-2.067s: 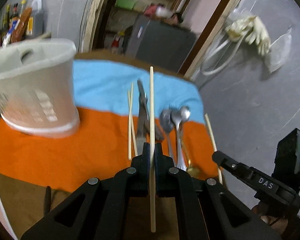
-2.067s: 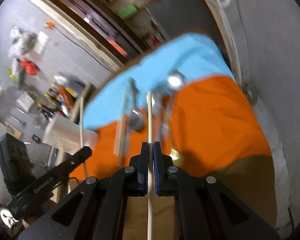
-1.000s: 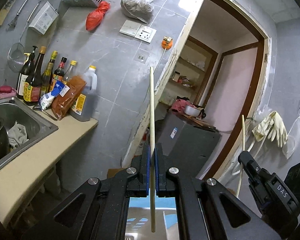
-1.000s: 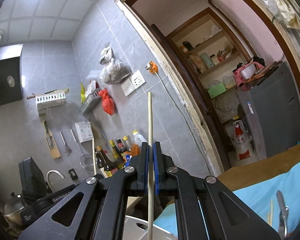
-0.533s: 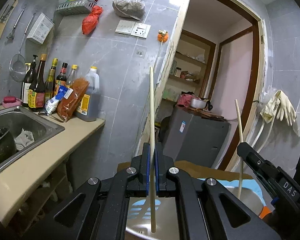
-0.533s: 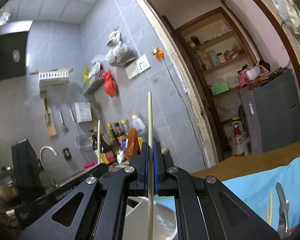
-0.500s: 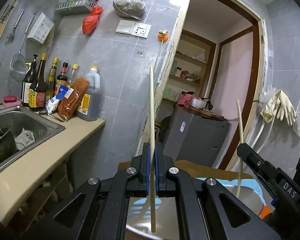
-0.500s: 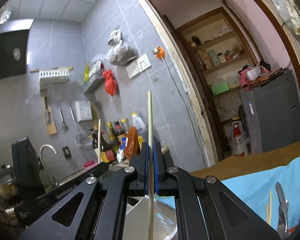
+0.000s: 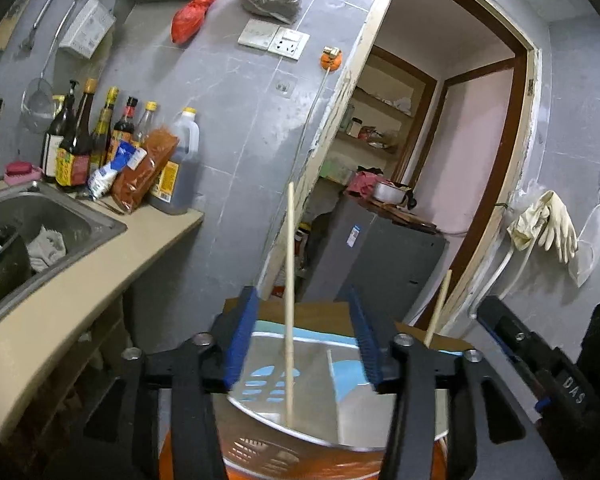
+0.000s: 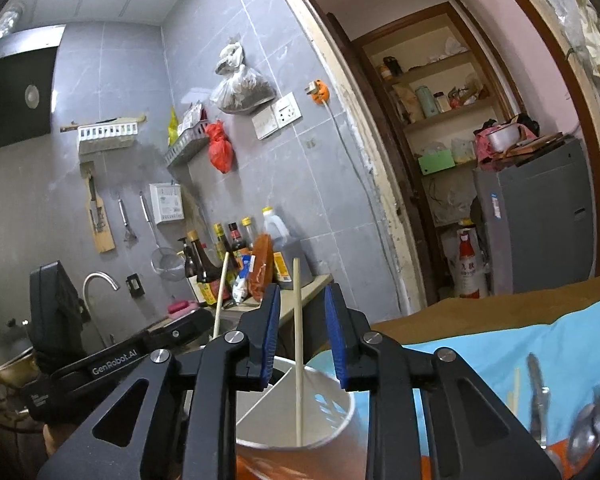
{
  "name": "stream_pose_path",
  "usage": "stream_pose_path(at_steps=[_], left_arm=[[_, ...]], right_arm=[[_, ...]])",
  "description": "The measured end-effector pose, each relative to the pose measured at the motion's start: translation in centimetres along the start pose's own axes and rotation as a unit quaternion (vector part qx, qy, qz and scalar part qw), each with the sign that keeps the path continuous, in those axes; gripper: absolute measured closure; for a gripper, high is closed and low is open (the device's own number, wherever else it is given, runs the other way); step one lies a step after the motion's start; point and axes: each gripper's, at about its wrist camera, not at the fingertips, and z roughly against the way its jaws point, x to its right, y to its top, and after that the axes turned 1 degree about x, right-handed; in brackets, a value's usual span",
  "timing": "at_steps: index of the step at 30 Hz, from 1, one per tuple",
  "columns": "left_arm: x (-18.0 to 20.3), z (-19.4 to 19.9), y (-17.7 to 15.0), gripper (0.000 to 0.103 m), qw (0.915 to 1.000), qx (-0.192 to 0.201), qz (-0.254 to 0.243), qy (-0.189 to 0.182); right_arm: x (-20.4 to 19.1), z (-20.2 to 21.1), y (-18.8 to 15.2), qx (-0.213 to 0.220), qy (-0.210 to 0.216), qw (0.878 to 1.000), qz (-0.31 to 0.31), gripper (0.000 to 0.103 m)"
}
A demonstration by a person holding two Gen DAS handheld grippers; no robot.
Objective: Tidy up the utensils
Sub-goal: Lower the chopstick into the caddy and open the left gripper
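Note:
A white slotted utensil holder sits just below both grippers on the orange cloth. My left gripper is opening. A pale wooden chopstick stands free between its blue pads, its lower end inside the holder. My right gripper is opening too. A second chopstick stands loose between its jaws with its tip in the holder. Each wrist view shows the other gripper beside it: the right gripper and the left gripper.
More utensils lie on the blue and orange cloth at the right: a pair of chopsticks, scissors and spoons. At the left are a counter with a sink and bottles. A grey cabinet stands behind.
Both pairs of jaws were shut on their chopsticks and have now parted. Each chopstick has slid down between the pads into the holder, which now fills more of the lower view.

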Motion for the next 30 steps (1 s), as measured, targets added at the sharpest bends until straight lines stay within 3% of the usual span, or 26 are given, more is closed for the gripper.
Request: stream_pose_path(at_steps=[1, 5, 7, 9, 14, 21, 30], left_arm=[[0.5, 0.3, 0.2, 0.048, 1.0, 0.002, -0.001, 0.0], [3.7, 1.6, 1.1, 0.025, 0.9999, 0.007, -0.012, 0.008], [5.6, 2.0, 1.3, 0.017, 0.9996, 0.012, -0.021, 0.016], [7.6, 2.4, 1.2, 0.007, 0.9989, 0.019, -0.032, 0.027], [12.9, 2.9, 0.1, 0.004, 0.9963, 0.031, -0.066, 0.047], [19.1, 2.1, -3.2, 0.004, 0.9942, 0.023, -0.099, 0.034], [22.1, -2.9, -8.8, 0.004, 0.99, -0.061, -0.123, 0.032]], right_arm=[[0.0, 0.6, 0.4, 0.002, -0.005, 1.0, -0.001, 0.078], [1.1, 3.6, 2.2, 0.008, -0.048, 0.999, -0.011, 0.04], [2.0, 5.2, 3.1, 0.012, -0.061, 0.998, -0.016, 0.034], [2.9, 7.0, 3.9, 0.015, -0.08, 0.997, -0.015, 0.021], [5.5, 11.9, 5.8, 0.025, -0.13, 0.991, 0.006, 0.0], [8.5, 16.2, 6.7, 0.02, -0.174, 0.984, 0.043, 0.0], [13.8, 18.3, 4.3, -0.015, -0.208, 0.977, 0.033, 0.0]])
